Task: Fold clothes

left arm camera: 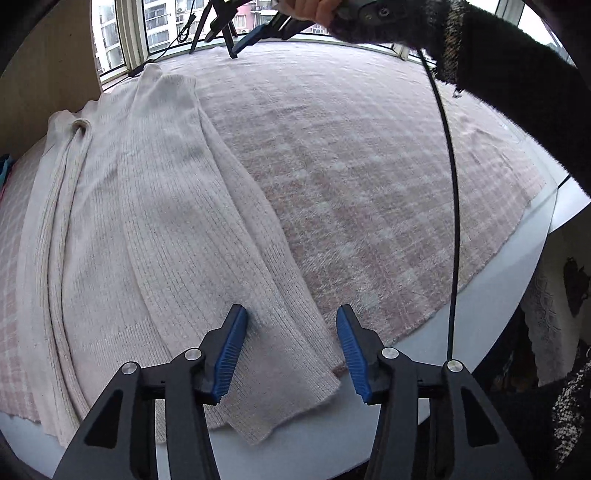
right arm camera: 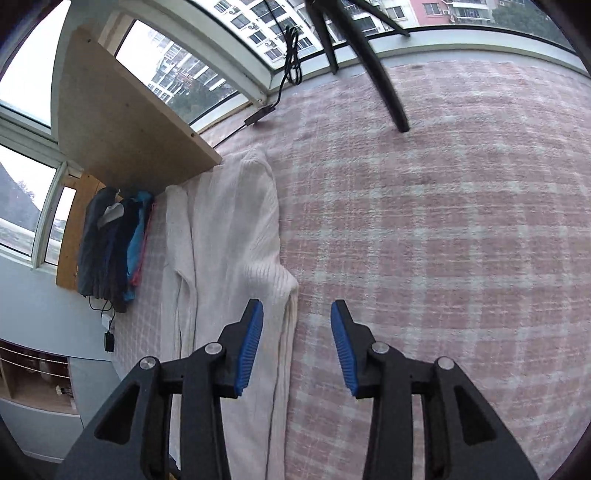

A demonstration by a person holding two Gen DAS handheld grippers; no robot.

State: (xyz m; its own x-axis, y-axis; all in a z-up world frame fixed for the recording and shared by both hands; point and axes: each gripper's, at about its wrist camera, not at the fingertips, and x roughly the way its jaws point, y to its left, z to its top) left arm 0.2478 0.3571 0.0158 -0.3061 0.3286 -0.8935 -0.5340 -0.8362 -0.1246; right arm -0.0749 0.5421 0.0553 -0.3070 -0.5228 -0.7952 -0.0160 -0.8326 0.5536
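A cream ribbed knit sweater (left arm camera: 147, 240) lies folded lengthwise into a long strip on the pink plaid blanket (left arm camera: 351, 166). My left gripper (left arm camera: 291, 350) is open and empty, just above the sweater's near hem at the table's front edge. In the right wrist view the same sweater (right arm camera: 229, 240) runs along the left of the blanket (right arm camera: 443, 221). My right gripper (right arm camera: 297, 347) is open and empty, hovering above the sweater's right edge. The right gripper also shows at the top of the left wrist view (left arm camera: 258, 35), held in a hand.
A wooden board (right arm camera: 122, 118) stands at the left by the windows. Dark and blue clothes (right arm camera: 110, 251) are piled beside the sweater. Black tripod legs (right arm camera: 380, 74) stand on the far blanket. A black cable (left arm camera: 448, 184) hangs across the right. The white table edge (left arm camera: 498, 295) shows beyond the blanket.
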